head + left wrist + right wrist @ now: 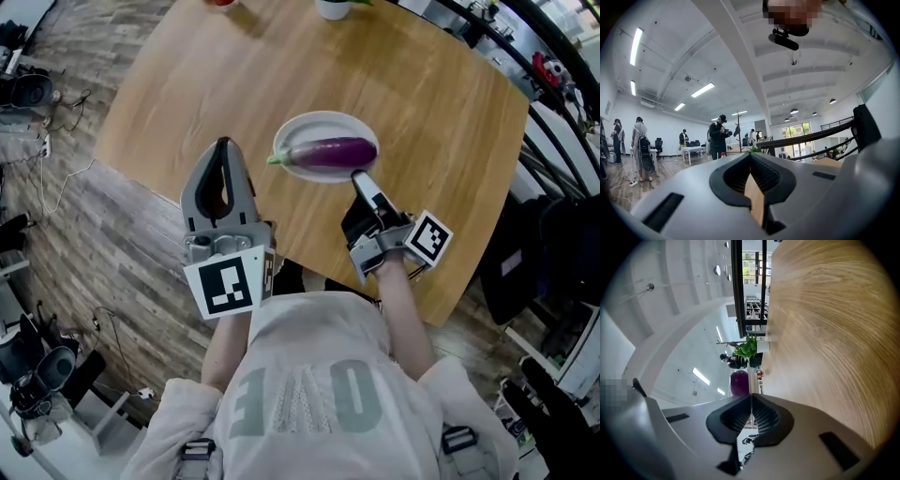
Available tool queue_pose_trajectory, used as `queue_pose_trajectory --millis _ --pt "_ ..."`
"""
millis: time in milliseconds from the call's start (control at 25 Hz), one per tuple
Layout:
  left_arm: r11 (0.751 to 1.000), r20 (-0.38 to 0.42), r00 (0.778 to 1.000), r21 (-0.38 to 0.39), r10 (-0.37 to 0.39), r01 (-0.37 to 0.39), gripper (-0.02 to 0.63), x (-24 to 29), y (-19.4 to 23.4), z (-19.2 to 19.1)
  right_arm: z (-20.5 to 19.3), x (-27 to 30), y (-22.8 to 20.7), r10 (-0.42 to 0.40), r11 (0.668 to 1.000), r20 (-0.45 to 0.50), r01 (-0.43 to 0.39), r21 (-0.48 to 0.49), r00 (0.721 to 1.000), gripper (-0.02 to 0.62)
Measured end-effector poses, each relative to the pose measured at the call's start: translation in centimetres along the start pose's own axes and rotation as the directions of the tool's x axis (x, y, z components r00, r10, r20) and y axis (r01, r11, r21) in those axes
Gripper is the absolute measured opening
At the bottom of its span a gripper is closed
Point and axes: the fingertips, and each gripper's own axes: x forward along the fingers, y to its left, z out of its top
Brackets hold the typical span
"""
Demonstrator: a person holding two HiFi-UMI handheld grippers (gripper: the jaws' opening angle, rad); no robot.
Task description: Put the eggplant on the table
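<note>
Eggplant (pixel 333 152) lies on its side on a white plate (pixel 305 127) near the middle of the wooden desk (pixel 422 112) — it is purple, and its green stem end points to the left in the head view. The right claw (pixel 358 175) is closed and empty. Its tips are just beside the near rim of the plate and point toward the eggplant; I cannot tell if they touch the rim. The left claw (pixel 223 142) is also closed with nothing in it — it is held over the near-left part of the desk, apart from the plate. At the far edge of the desk stands a white pot (pixel 333 7).
</note>
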Motion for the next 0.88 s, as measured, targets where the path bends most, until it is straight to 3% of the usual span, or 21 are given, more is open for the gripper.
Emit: queue_pose_trajectory --millis 320,680,880 --pt "1.000 0.006 1.000 0.006 -0.008 0.008 0.008 0.6 1.3 -0.4 0.2 0.6 -1.6 0.010 0.999 0.001 -0.010 -0.053 1.000 0.025" --pt "1.000 0.002 1.000 -0.004 -0.019 0.019 0.008 1.1 1.3 -1.0 0.3 1.3 -6.7 -0.001 1.000 -0.015 0.001 -0.020 1.000 0.025" --pt "1.000 -0.005 1.000 -0.006 -0.009 0.009 0.008 0.9 1.5 -1.4 0.7 1.1 -9.2 -0.051 0.999 -0.005 0.051 -0.003 0.999 0.025"
